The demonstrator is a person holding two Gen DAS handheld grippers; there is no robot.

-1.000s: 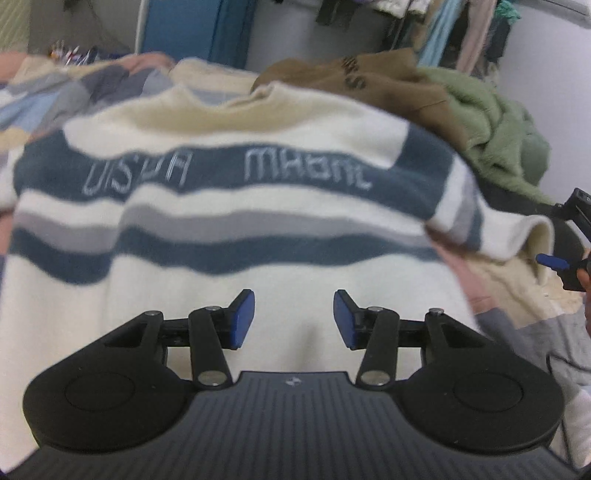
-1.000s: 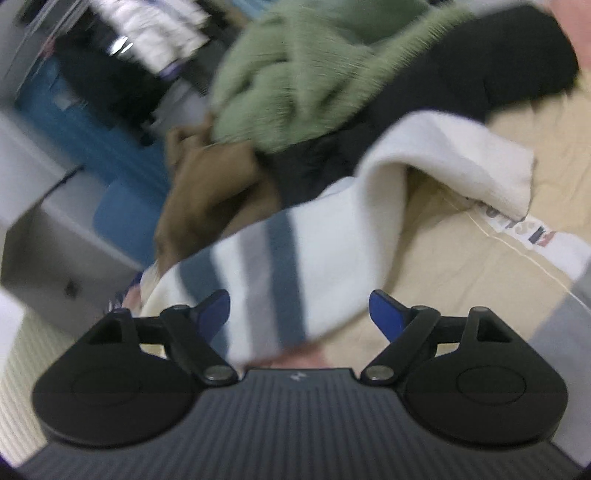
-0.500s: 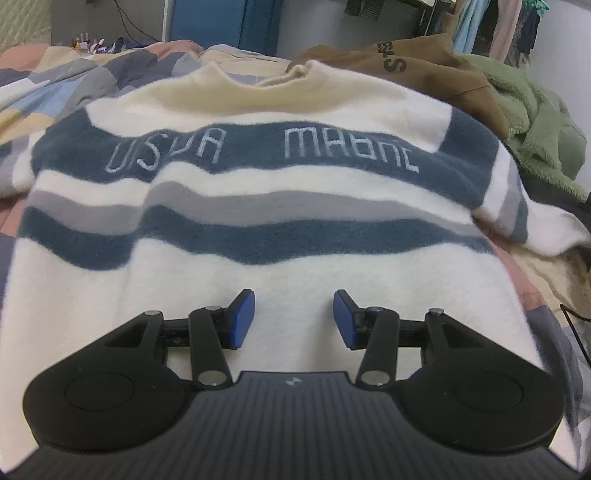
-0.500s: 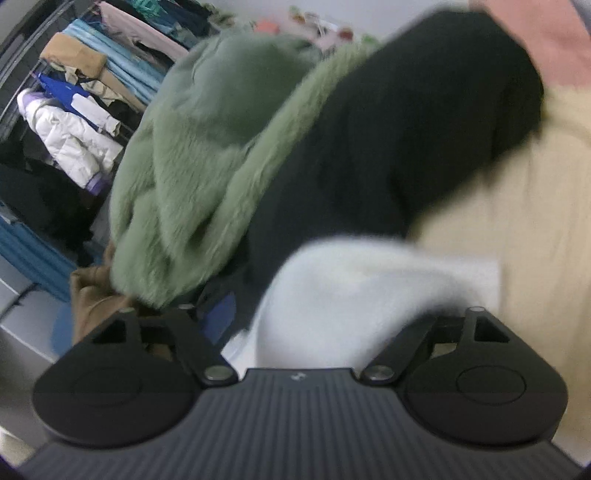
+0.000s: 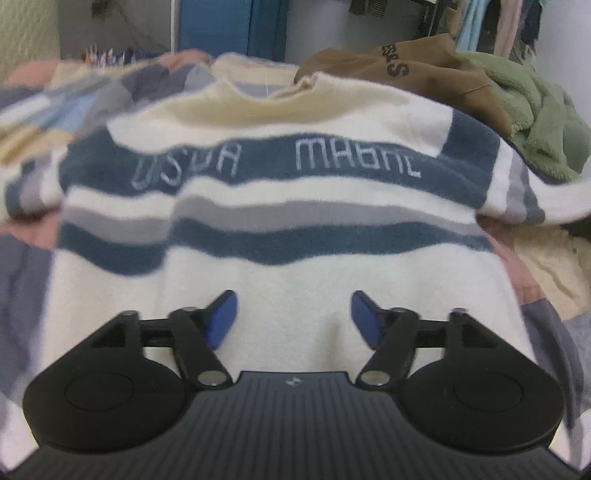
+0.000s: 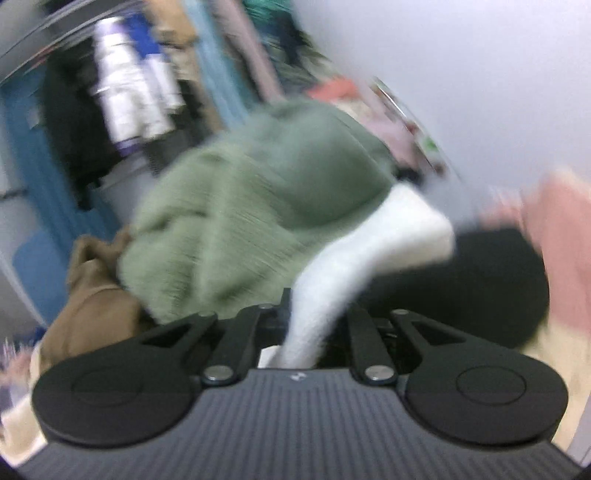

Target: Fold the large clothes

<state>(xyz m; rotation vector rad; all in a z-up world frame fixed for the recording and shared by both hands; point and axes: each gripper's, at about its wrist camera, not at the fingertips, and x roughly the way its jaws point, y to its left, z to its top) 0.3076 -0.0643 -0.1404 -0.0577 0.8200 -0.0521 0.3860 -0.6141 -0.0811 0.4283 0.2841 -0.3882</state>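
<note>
A cream sweater (image 5: 280,229) with navy and grey stripes and pale lettering lies flat, front up, on a patchwork bedspread (image 5: 29,258). My left gripper (image 5: 291,317) is open and hovers over the sweater's plain lower part, holding nothing. My right gripper (image 6: 310,325) is shut on the sweater's white right sleeve (image 6: 369,243), which rises out of the closed jaws and curls over at the cuff. In the left wrist view that sleeve (image 5: 554,206) stretches off to the right edge. The right view is blurred by motion.
A brown hoodie (image 5: 406,74) and a green fleece (image 5: 535,122) are piled at the sweater's far right; the fleece (image 6: 251,221) and a black garment (image 6: 480,288) lie right beyond my right gripper. Hanging clothes (image 6: 133,96) and a blue cabinet (image 5: 232,26) stand behind.
My right gripper has closed on the white sleeve and lifted it, swinging its view upward. My left gripper has opened wider over the sweater's lower part.
</note>
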